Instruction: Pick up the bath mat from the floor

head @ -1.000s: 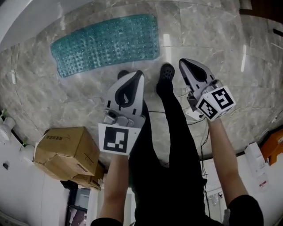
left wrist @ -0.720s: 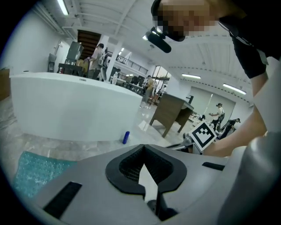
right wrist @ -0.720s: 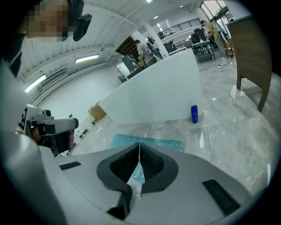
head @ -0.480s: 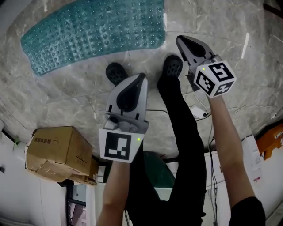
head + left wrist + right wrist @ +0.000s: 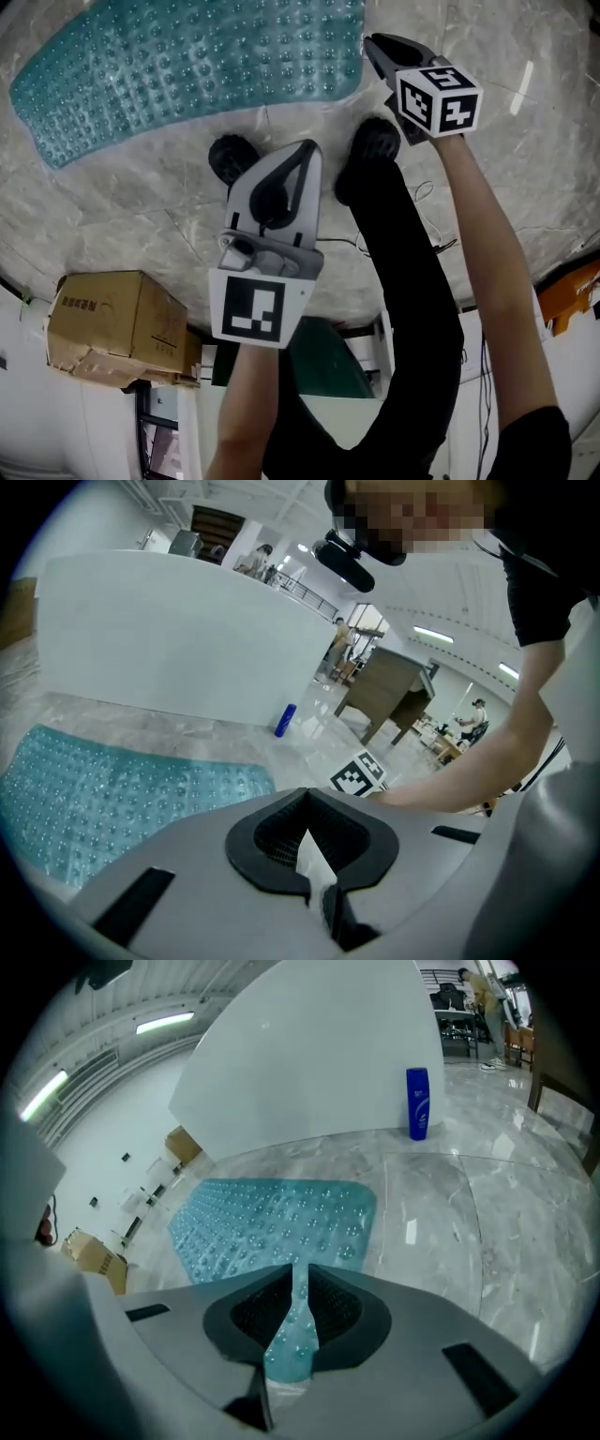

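On the far floor one mat (image 5: 187, 75) is lying flat, far edge cut off; you are holding two grippers, left (image 5: 307, 148) and right (image 5: 369, 43), both closed and empty, the right one by its right end.

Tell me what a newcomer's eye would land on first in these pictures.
A studded teal bath mat lies flat on the marble floor, across the top of the head view. Two grey grippers point down toward it, both closed and empty. The left gripper is short of the mat's near edge, and the right gripper is beside its right end. A blue bottle stands by the white curved wall beyond.
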`<state>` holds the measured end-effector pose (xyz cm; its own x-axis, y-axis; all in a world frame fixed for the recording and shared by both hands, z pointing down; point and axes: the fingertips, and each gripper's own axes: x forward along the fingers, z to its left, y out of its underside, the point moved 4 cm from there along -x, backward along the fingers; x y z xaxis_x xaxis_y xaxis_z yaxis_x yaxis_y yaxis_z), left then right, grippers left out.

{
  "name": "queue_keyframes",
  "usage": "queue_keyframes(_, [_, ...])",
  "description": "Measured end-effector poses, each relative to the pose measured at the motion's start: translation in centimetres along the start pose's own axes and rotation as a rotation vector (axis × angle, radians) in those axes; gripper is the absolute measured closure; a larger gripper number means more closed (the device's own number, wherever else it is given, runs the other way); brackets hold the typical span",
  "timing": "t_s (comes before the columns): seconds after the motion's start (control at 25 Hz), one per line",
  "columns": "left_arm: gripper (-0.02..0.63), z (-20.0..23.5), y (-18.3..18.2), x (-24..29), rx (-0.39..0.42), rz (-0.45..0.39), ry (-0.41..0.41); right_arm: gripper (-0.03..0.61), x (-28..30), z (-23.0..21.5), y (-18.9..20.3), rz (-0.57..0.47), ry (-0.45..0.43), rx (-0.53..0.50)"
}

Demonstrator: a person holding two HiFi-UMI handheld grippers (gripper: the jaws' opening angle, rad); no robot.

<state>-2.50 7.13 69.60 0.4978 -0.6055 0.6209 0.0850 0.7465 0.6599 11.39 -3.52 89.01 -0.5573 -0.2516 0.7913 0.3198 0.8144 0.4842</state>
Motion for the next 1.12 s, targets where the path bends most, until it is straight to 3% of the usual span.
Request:
queue_keyframes(0.12, [0.601, 0.4, 0.5, 1.3, 0.0, 0.029, -0.002, 0.532, 2.4, -1.6, 1.0, 0.039, 0.029, -0.015])
queue_keyframes(0.36, [0.601, 1.1, -0.4, 4.9, -0.039, -0.011, 0.036, 0.42, 6.0, -4.0, 2.1, 0.047, 0.081, 0.097])
queue_keyframes(0.52, [0.601, 1.2, 0.1, 5.4, -0.035, 0.013, 0.054, 0.359, 8.0, -4.7, 3.0, 0.054, 0.114, 0.144])
queue_keyframes(1.0, [0.601, 2.6, 0.7, 5.6, -0.06, 0.037, 0.048, 0.336, 10.5, -4.5, 4.2, 0.01, 0.258, 0.272])
queue_keyframes(1.12, [0.601, 2.5, 0.6, 5.6, -0.062, 0.036, 0.058, 0.336, 10.5, -4.5, 4.1, -0.005, 0.258, 0.298])
